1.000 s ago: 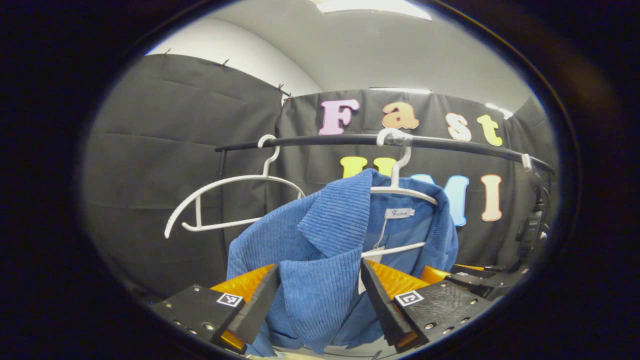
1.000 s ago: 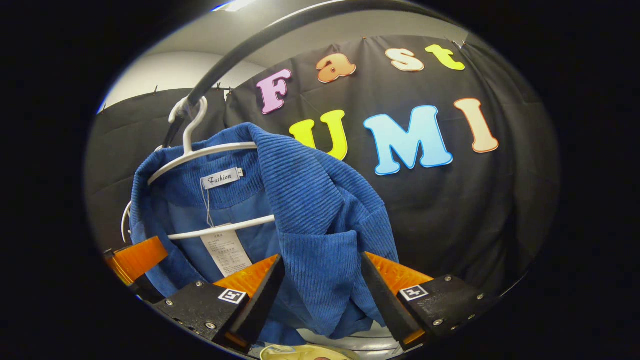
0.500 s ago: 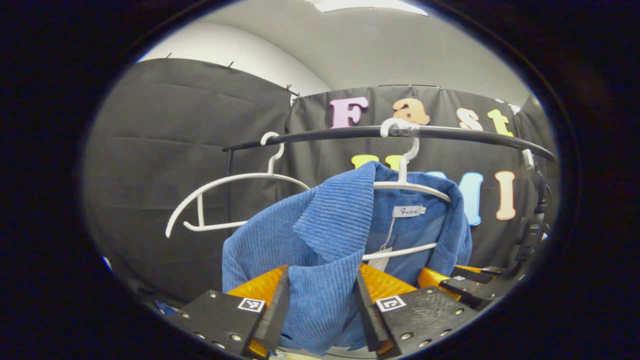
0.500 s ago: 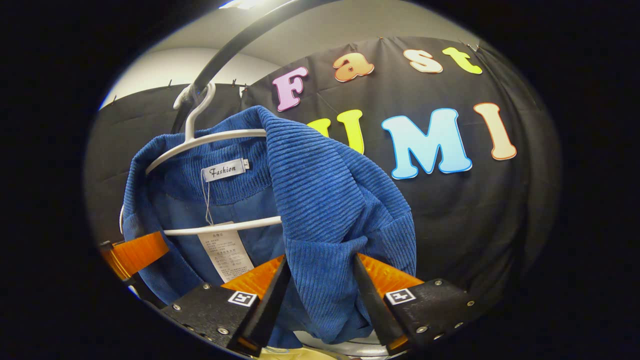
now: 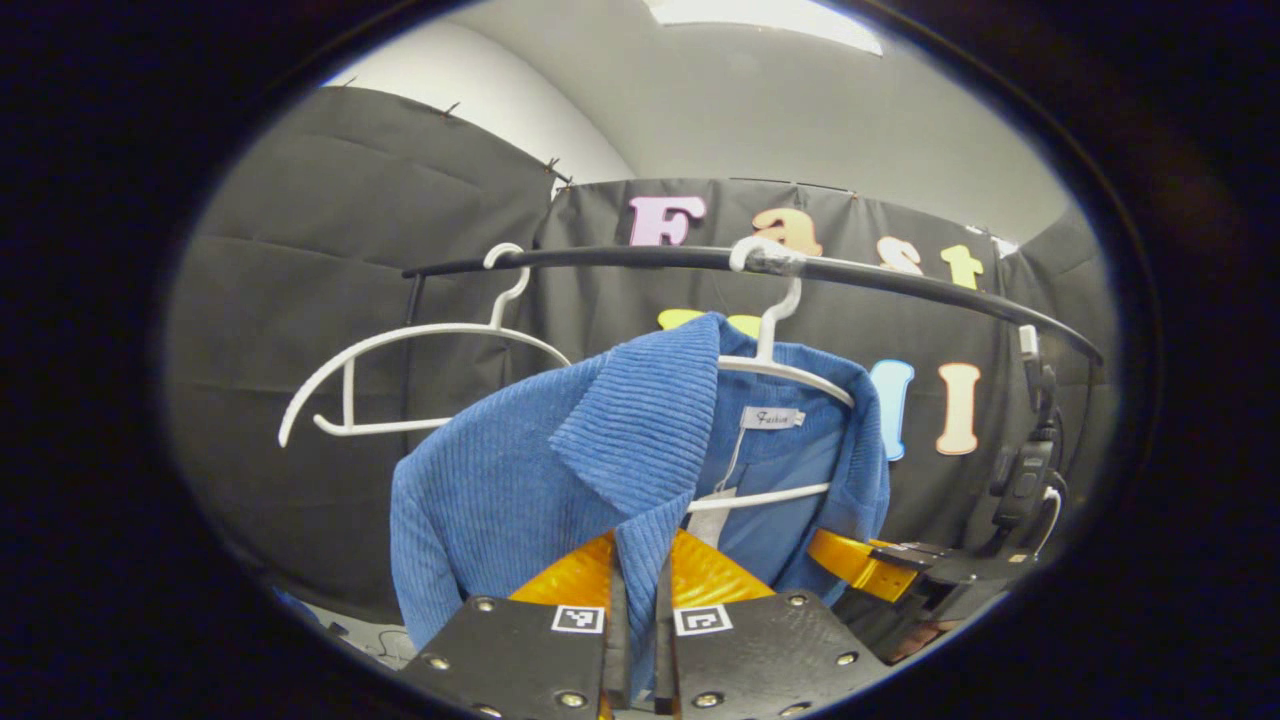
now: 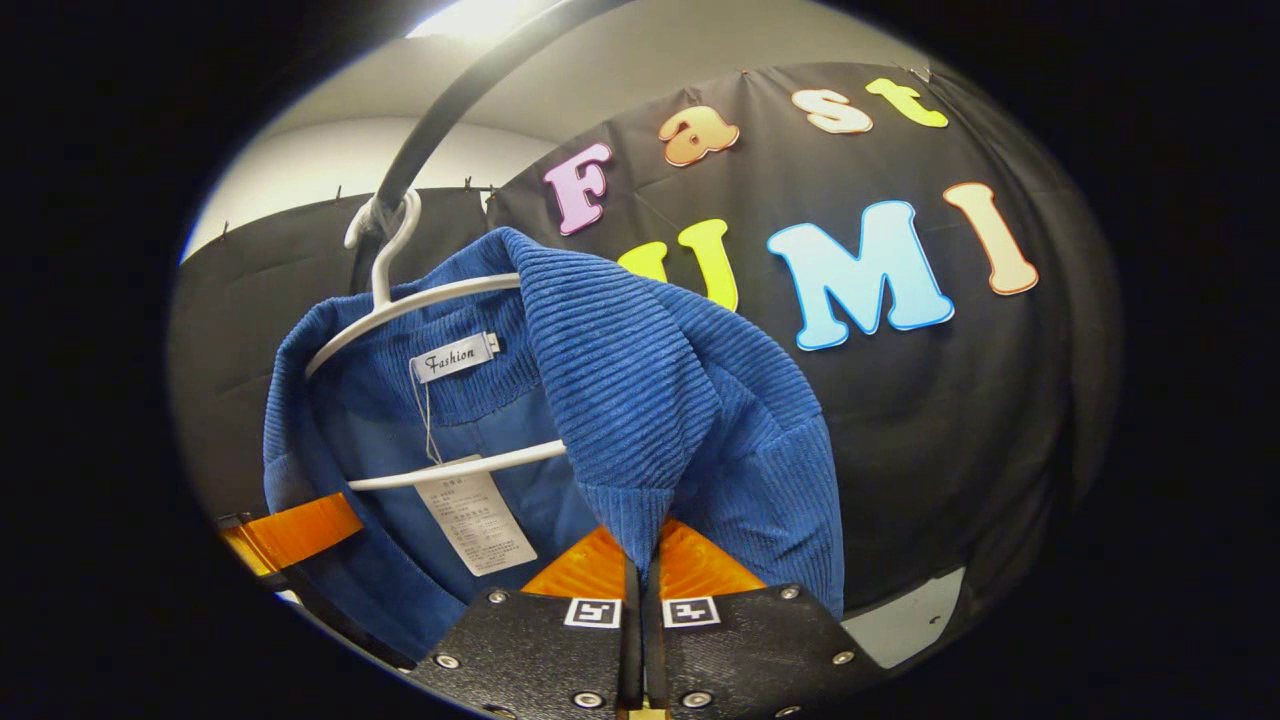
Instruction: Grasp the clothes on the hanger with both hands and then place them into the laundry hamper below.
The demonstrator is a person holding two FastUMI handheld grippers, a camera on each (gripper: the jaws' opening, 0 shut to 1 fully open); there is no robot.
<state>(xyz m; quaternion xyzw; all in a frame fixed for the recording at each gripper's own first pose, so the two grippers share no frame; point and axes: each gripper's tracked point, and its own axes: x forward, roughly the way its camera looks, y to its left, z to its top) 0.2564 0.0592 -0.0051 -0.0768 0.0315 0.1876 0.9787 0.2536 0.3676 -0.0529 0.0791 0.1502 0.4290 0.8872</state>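
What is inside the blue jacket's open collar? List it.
Inside the blue jacket: a white hanger with its lower bar, a neck label and a hanging paper tag. The hanger's shoulder ends are covered by fabric.

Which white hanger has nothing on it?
The bare hanger farther from the fingers, at the rail's end. The other hanger carries the blue jacket.

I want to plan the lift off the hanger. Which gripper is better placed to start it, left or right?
Neither clearly; both are ready. The left gripper is shut on a lapel of the blue jacket, and the right gripper on the other. The jacket hangs on the white hanger, so probably both lift together.
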